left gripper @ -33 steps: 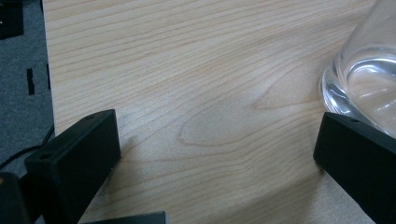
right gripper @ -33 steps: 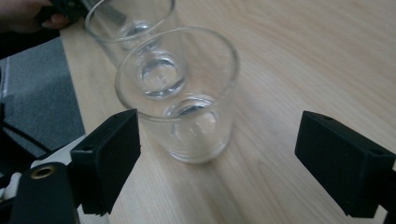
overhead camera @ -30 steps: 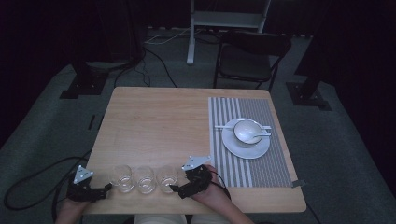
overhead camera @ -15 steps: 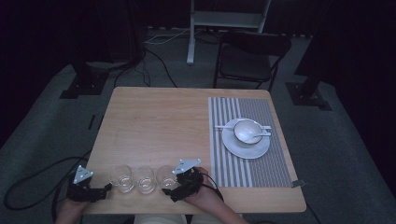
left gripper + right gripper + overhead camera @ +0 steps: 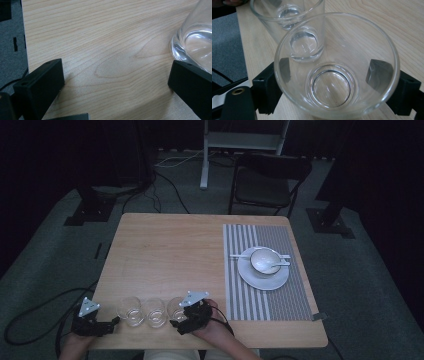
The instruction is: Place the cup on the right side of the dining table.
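Observation:
Three clear glasses stand in a row near the table's front edge: the left glass (image 5: 131, 311), the middle glass (image 5: 155, 312) and the right glass (image 5: 176, 309). My right gripper (image 5: 180, 319) is open, one jaw on each side of the right glass (image 5: 329, 87). I cannot tell whether the jaws touch it. Beyond it stand the middle glass (image 5: 304, 45) and the left glass (image 5: 287, 10). My left gripper (image 5: 114, 322) lies open on the wood just left of the row. In the left gripper view, the left gripper (image 5: 117, 75) has the left glass (image 5: 197, 42) behind its right jaw.
A striped placemat (image 5: 250, 290) lies on the table's right side, carrying a white plate (image 5: 250, 275) with a bowl (image 5: 260, 257) and a spoon on it. A dark chair (image 5: 270, 180) stands beyond the far edge. The wooden table (image 5: 170, 250) has bare room in the middle.
My right gripper has moved left along the front edge, and its jaws now stand around the right glass. The left gripper and the glasses have not moved.

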Demonstrator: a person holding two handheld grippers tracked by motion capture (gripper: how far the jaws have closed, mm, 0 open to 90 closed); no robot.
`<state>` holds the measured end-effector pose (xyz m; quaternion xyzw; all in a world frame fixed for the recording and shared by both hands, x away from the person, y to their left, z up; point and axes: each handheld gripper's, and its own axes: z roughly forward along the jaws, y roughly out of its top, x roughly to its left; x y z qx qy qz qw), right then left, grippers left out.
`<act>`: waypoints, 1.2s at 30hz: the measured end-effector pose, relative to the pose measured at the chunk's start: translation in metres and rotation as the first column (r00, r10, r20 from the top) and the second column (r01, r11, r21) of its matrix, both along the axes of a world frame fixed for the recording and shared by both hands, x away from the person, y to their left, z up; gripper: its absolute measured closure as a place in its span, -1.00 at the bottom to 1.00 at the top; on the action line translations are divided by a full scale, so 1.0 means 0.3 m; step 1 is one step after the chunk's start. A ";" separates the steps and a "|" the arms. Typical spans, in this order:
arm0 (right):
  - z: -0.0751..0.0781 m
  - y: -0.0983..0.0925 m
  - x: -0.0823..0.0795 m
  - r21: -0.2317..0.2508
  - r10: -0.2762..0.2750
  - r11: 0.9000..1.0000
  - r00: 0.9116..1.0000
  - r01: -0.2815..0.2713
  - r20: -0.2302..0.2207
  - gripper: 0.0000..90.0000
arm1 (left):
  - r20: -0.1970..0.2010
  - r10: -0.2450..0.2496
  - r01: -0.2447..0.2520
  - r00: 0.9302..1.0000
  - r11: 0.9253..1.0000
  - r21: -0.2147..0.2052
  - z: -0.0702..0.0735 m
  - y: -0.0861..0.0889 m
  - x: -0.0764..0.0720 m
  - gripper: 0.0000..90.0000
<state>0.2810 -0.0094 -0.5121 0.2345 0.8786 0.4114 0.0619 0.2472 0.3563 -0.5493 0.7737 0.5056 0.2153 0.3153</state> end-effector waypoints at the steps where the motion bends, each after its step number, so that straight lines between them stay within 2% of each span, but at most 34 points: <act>1: -0.001 0.001 0.000 -0.001 -0.004 1.000 1.000 0.004 0.006 -0.60 | 0.000 0.000 0.000 1.000 1.000 0.000 0.000 0.000 0.000 -0.98; 6: -0.006 0.014 0.000 -0.041 0.013 0.999 1.000 -0.012 0.028 -0.56 | 0.000 -0.001 0.001 1.000 1.000 0.000 0.000 0.000 0.000 -0.98; 17: 0.006 0.021 -0.008 -0.073 0.000 0.997 0.999 0.003 0.044 -0.55 | 0.000 -0.002 0.002 1.000 1.000 0.000 0.000 0.000 0.000 -0.98; 21: 0.009 0.015 -0.001 -0.060 -0.014 0.998 1.000 0.015 0.027 -0.55 | 0.000 -0.002 0.002 1.000 1.000 0.000 0.000 0.000 0.000 -0.98; 25: 0.020 -0.002 0.016 -0.038 -0.044 0.998 0.999 0.044 -0.010 -0.55 | 0.000 -0.002 0.002 1.000 1.000 -0.001 0.000 0.000 0.000 -0.98; 32: 0.063 -0.030 0.026 -0.036 -0.075 0.996 0.997 0.075 0.013 -0.55 | 0.000 -0.002 0.002 1.000 1.000 0.000 0.000 0.000 0.000 -0.98; 36: 0.093 -0.044 0.023 -0.034 -0.081 0.996 0.996 0.083 0.045 -0.55 | 0.000 -0.002 0.002 1.000 1.000 0.000 0.000 0.000 0.000 -0.98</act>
